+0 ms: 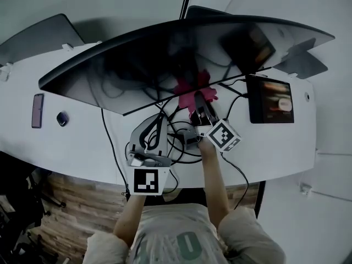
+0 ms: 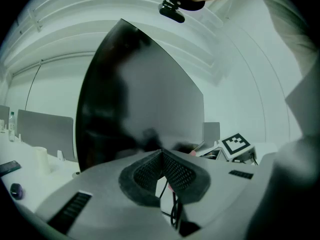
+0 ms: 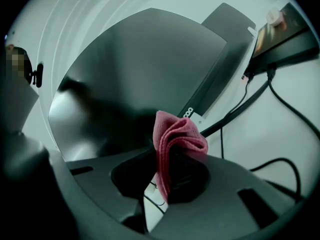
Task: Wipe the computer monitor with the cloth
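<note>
A wide curved dark monitor (image 1: 181, 54) stands across the white desk (image 1: 77, 147); its screen also fills the left gripper view (image 2: 135, 109) and the right gripper view (image 3: 135, 79). My right gripper (image 1: 201, 110) is shut on a folded pink cloth (image 3: 172, 144), whose bunched end (image 1: 193, 87) sits right at the monitor's lower edge near the middle. My left gripper (image 1: 157, 126) hovers just left of it, below the screen, jaws shut with nothing between them (image 2: 161, 159).
A small lit tablet screen (image 1: 269, 99) stands on the desk at the right. Black cables (image 1: 176, 139) tangle under the grippers. A phone (image 1: 37, 110) and a small dark object (image 1: 62, 118) lie at the left. Grey chair backs (image 1: 38, 34) sit behind the desk.
</note>
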The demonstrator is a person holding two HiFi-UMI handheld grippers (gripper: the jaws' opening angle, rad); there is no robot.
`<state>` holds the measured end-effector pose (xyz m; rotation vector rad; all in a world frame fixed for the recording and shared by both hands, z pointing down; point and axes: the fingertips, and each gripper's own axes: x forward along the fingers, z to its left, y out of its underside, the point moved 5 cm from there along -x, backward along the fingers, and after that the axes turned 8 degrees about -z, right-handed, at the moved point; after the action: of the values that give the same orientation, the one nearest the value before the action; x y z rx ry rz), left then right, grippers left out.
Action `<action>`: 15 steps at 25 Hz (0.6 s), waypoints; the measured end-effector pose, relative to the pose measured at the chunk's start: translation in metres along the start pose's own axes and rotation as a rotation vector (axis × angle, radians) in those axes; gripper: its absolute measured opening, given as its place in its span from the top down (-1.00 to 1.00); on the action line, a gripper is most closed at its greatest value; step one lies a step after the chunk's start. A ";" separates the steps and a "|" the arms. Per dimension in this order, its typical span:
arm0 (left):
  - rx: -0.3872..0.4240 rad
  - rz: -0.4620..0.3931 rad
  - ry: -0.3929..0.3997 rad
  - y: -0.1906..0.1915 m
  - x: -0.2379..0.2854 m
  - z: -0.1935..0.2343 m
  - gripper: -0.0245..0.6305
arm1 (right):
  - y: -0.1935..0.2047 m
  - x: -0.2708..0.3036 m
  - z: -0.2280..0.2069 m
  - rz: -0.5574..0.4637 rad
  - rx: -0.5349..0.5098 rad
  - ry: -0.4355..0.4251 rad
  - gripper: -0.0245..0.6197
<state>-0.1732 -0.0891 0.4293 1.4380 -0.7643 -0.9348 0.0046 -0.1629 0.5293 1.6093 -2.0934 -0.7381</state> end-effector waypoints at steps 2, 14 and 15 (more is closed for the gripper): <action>0.000 -0.002 -0.002 -0.002 -0.011 0.009 0.88 | 0.011 -0.001 0.009 -0.006 0.028 -0.003 0.77; 0.086 -0.025 -0.017 -0.013 -0.071 0.076 0.88 | 0.093 -0.005 0.071 -0.007 0.101 -0.047 0.77; 0.072 -0.028 -0.029 -0.014 -0.076 0.082 0.88 | 0.099 -0.005 0.076 -0.007 0.113 -0.056 0.77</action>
<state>-0.2815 -0.0592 0.4254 1.5035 -0.8082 -0.9601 -0.1145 -0.1257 0.5318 1.6734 -2.2060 -0.6861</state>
